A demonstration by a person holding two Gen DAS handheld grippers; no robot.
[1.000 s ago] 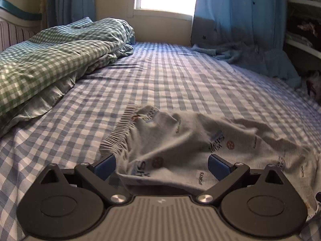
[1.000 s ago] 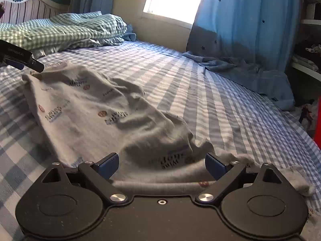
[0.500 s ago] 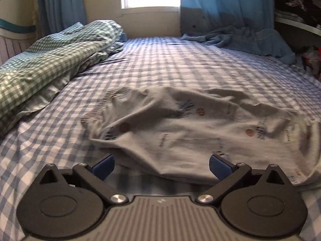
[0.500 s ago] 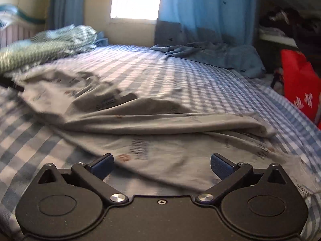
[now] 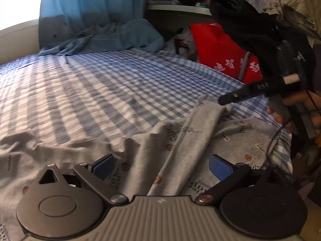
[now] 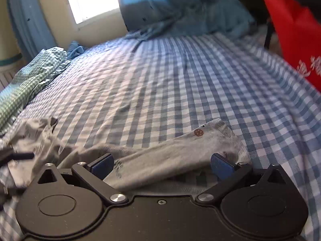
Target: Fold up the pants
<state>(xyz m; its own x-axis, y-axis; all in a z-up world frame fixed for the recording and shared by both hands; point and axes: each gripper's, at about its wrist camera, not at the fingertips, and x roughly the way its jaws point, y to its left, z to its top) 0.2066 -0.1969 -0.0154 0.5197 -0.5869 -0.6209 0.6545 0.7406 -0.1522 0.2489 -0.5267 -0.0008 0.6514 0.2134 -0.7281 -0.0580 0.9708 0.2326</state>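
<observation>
The grey pants (image 5: 180, 146) lie rumpled on the checked bedsheet (image 5: 100, 84), spreading beneath the left gripper (image 5: 161, 165) and right gripper (image 6: 162, 163) (both gaping, pads off the cloth). Near edges are hidden by gripper bodies.

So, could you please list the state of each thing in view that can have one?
Pants: crumpled on the bed, one leg lying across the other, not yet folded.
Left tool: open, over the pants, gripping nothing.
Right tool: open wide, jaws have just been opening; pant leg lies between them, unclamped.
Curtain: drawn, its hem pooled on the bed.
Quilt: bunched up.
</observation>
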